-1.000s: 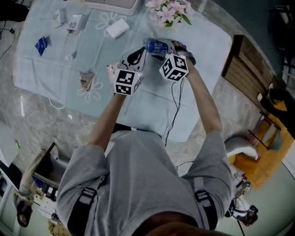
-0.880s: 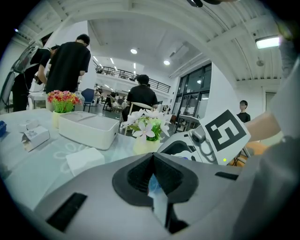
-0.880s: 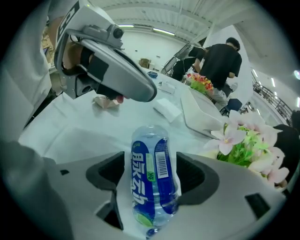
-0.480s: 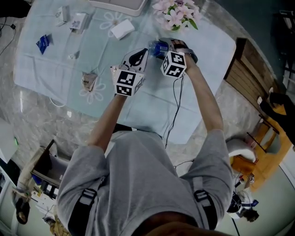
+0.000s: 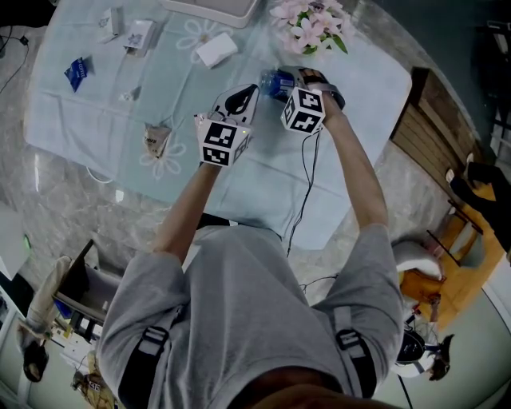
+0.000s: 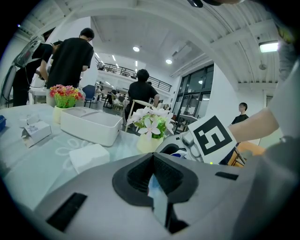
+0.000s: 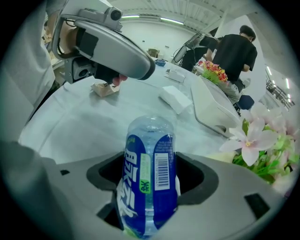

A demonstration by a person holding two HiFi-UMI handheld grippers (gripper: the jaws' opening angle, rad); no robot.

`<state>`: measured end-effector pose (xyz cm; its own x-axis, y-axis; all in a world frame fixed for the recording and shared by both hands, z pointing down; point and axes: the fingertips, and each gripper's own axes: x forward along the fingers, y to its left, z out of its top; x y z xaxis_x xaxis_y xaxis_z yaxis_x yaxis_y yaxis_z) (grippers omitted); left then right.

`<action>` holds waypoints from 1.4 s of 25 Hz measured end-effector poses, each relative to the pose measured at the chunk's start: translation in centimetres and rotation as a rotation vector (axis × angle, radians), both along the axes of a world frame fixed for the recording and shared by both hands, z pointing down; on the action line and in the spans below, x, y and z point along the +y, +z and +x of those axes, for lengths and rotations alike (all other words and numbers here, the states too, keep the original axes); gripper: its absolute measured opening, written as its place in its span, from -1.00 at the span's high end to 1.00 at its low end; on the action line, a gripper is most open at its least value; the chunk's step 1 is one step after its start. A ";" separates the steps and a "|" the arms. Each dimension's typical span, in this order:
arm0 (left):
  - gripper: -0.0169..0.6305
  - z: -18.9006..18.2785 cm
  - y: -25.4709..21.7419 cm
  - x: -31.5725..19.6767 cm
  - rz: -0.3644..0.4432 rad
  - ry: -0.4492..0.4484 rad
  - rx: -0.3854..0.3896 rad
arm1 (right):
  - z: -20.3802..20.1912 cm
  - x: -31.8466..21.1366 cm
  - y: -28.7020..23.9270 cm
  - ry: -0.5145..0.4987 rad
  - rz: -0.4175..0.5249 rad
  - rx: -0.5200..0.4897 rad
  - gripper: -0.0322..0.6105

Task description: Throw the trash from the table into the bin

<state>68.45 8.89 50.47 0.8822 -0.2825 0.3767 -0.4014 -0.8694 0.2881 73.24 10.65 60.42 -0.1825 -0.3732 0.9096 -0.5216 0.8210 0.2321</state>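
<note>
- Torso in a grey top (image 5: 247,311) with dark shoulder straps filled the bottom of the head view. Both bare forearms reached up over the worktop (image 5: 263,192), which carried a pale blue flowered cloth.
- Left tool (image 6: 153,159): jaws pressed together and tips meeting, held above the cloth just beside the right one. A thin pale sliver showed along the seam; could not tell what it was.
- Right tool (image 7: 151,165): angled steeply down with its jaws spread wide, having just been opening. Bottle between them, with dark gaps showing at either side of it.
- Bottle (image 7: 148,140): clear plastic with a blue label and a barcode. It lay on the cloth near the worktop's right end, just beside the flowers.
- Crumpled brown scrap (image 5: 156,140) on the cloth, left of the left tool and apart from it.
- White folded pad (image 5: 215,49) farther up the cloth.
- Pink-and-white flowers (image 5: 307,28) in a pale pot at the far right of the worktop.
- White rectangular tray (image 5: 211,8) at the far edge; small blue packet (image 5: 76,72) and small boxes (image 5: 132,36) toward the far left.
- Wooden chair (image 5: 423,120) off the worktop's right end.
- People in dark tops (image 6: 70,56) stood beyond the worktop in the left tool's view.
</note>
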 end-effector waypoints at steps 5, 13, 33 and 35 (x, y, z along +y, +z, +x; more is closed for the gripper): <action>0.93 -0.4 -0.4 0.0 0.008 -0.007 0.002 | -0.2 -0.2 -1.3 0.033 0.054 -0.033 -0.16; 0.93 -1.5 -2.9 0.4 0.041 -0.032 0.028 | -0.9 -0.3 -6.2 0.181 0.229 -0.177 -0.16; 0.93 -5.4 -8.3 3.2 0.128 -0.158 0.125 | -3.2 3.1 -19.7 0.730 0.812 -0.662 -0.15; 0.93 -5.9 -8.6 3.3 0.133 -0.173 0.135 | -3.5 3.6 -20.2 0.755 0.839 -0.683 -0.14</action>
<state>62.54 12.18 41.86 0.8564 -0.4725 0.2080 -0.5128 -0.8251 0.2370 69.74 14.22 40.22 -0.0091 -0.9867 0.1622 -0.9993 0.0148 0.0336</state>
